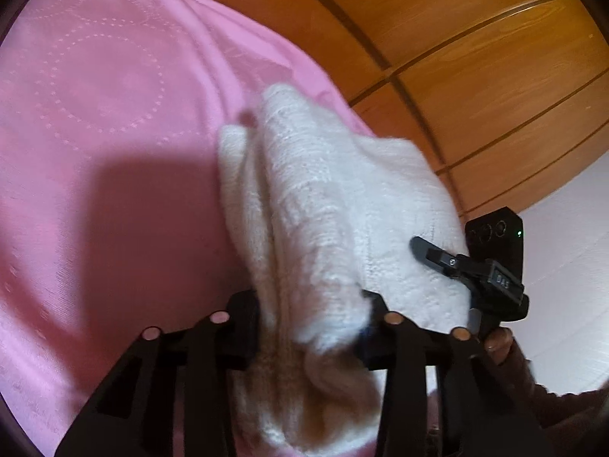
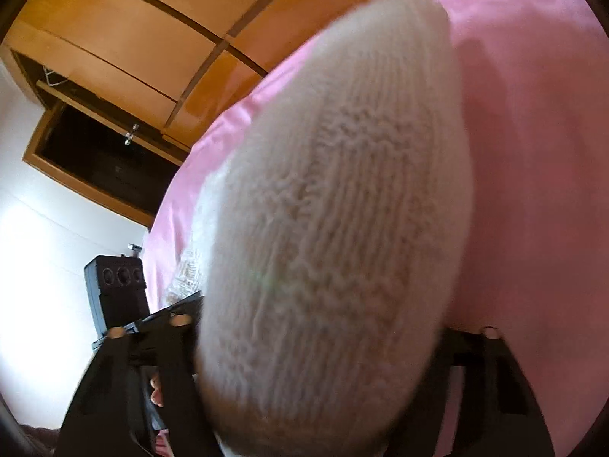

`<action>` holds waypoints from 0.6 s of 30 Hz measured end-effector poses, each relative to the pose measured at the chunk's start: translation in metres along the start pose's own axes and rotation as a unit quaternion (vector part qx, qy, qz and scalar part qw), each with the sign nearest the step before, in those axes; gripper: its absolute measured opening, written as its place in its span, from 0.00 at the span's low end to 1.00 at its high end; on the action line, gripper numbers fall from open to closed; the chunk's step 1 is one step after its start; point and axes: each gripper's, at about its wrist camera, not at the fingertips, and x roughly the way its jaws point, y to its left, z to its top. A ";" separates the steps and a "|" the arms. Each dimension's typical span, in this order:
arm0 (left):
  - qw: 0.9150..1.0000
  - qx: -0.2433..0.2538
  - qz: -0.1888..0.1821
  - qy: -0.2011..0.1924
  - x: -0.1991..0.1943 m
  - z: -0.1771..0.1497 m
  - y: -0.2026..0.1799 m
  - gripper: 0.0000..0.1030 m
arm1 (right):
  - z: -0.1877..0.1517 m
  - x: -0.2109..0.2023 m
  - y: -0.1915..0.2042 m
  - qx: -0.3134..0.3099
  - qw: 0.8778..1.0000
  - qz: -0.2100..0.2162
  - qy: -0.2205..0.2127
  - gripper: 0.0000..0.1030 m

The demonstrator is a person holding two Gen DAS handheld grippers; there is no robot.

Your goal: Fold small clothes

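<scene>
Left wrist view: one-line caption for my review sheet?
Left tongs grip a bunched white knit garment over pink bedding; right tongs at its far edge.

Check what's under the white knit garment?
Pink bedsheet shows around the white knit garment, which both grippers hold. The sheet directly beneath is covered; anything else under it cannot be seen.

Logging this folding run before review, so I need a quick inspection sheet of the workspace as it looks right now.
Surface: pink bedspread, stitched dotted circles.
Job's things: white knitted garment, bunched, lifted at one end.
Clutter: nothing seen.
Grippers: left claw has garment between its fingers; right claw likewise, pads hidden by knit.
Cables: nothing seen.
Surroundings: wooden wardrobe panels, white wall, dark open compartment.
</scene>
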 end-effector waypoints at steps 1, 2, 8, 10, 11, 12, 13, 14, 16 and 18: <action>1.000 0.003 -0.009 -0.005 -0.003 -0.001 -0.005 0.33 | -0.001 -0.006 0.006 -0.007 1.000 0.002 -0.007 0.54; 1.000 0.008 -0.019 -0.008 -0.005 -0.002 -0.012 0.33 | -0.005 -0.017 0.015 -0.016 1.000 0.008 -0.018 0.53; 0.996 0.064 -0.066 0.007 0.011 -0.002 -0.077 0.32 | -0.022 -0.093 0.027 -0.036 0.995 0.010 -0.091 0.52; 0.991 0.095 -0.091 0.021 0.033 0.000 -0.116 0.32 | -0.028 -0.128 0.018 -0.034 0.992 0.000 -0.119 0.52; 0.988 0.111 -0.100 0.032 0.048 0.000 -0.135 0.32 | -0.032 -0.148 0.011 -0.030 0.990 -0.010 -0.134 0.52; 0.986 0.126 -0.105 0.041 0.060 0.000 -0.152 0.32 | -0.035 -0.169 0.002 -0.026 0.988 -0.019 -0.149 0.52; 0.983 0.139 -0.109 0.051 0.075 0.000 -0.168 0.32 | -0.038 -0.186 -0.005 -0.024 0.986 -0.029 -0.161 0.52; 0.980 0.150 -0.115 0.062 0.091 -0.001 -0.186 0.32 | -0.041 -0.207 -0.016 -0.021 0.983 -0.046 -0.176 0.52; 0.973 0.174 -0.124 0.092 0.136 -0.005 -0.227 0.32 | -0.048 -0.241 -0.038 -0.006 0.978 -0.072 -0.197 0.52; 0.966 0.193 -0.123 0.118 0.178 -0.013 -0.260 0.32 | -0.057 -0.272 -0.066 0.015 0.972 -0.101 -0.213 0.52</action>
